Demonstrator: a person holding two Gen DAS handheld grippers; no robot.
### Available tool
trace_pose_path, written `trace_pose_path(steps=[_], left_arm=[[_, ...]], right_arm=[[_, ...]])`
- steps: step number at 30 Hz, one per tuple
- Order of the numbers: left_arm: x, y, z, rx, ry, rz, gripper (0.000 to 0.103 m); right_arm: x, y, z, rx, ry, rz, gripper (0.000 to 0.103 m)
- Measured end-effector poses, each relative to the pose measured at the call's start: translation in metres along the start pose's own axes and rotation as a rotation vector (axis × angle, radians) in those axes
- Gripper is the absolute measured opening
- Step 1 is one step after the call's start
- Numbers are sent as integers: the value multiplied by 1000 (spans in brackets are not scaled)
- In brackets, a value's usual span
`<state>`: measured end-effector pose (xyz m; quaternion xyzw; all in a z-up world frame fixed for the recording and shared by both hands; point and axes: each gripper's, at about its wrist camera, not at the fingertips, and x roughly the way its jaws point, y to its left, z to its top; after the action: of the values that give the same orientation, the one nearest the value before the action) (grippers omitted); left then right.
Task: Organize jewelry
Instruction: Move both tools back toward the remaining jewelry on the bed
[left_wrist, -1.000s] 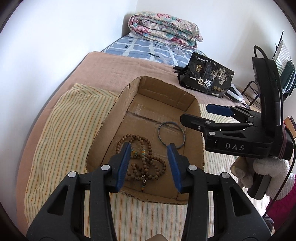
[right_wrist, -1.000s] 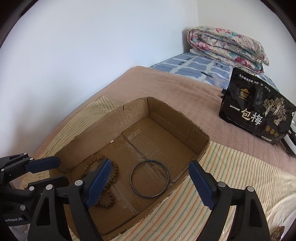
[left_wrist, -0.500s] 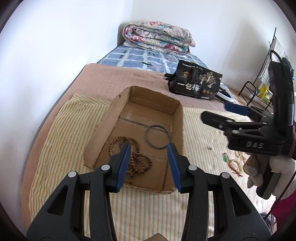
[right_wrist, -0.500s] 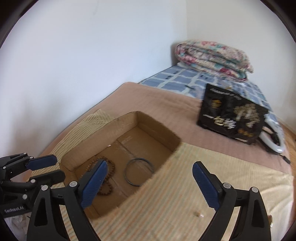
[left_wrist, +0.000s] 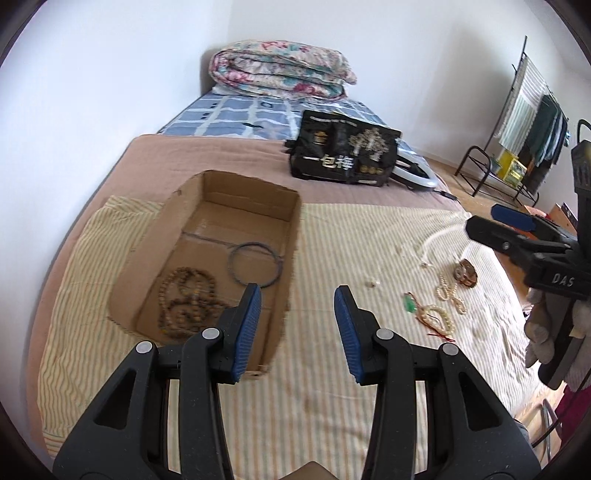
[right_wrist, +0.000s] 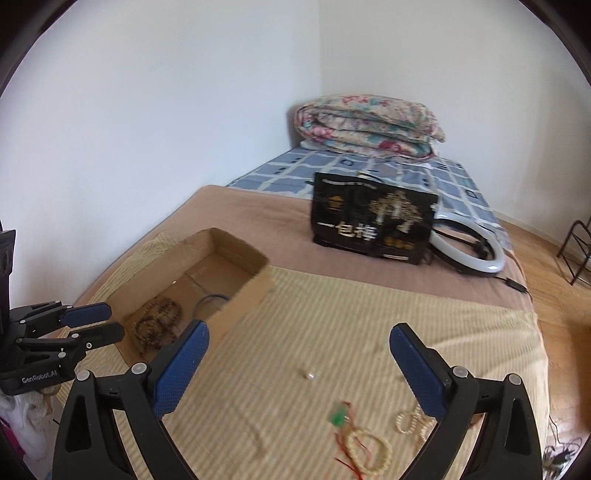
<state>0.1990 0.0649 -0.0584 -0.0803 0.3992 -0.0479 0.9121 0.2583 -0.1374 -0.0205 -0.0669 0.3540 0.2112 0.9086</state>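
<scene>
— Where's the jewelry right now?

— Split in two lots. In the cardboard box on the striped cloth lie a brown bead necklace and a dark bangle, side by side on the box floor. The rest is loose on the cloth to the right of the box: a cream bead bracelet with red thread, a green charm just beside it, a pearl strand, a brown pendant and a tiny white bead on its own.

— And the grippers?

— The left gripper is part-open with nothing between its blue pads, hanging over the box's near right corner. The right gripper has just been spreading its jaws; they stand wide and empty above the cloth, the loose pieces near its right finger.

— Anything else on the bed?

— A black bag, a ring light and a folded quilt farther back.
</scene>
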Motion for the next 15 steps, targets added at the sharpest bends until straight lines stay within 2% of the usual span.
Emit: trace_pose_path(steps=[8, 15], left_arm=[[12, -33, -1, 35, 27, -33, 42], [27, -63, -3, 85, 57, -55, 42]], right_arm=[[-37, -51, -19, 42, -16, -74, 99], [-50, -88, -45, 76, 6, -131, 99]])
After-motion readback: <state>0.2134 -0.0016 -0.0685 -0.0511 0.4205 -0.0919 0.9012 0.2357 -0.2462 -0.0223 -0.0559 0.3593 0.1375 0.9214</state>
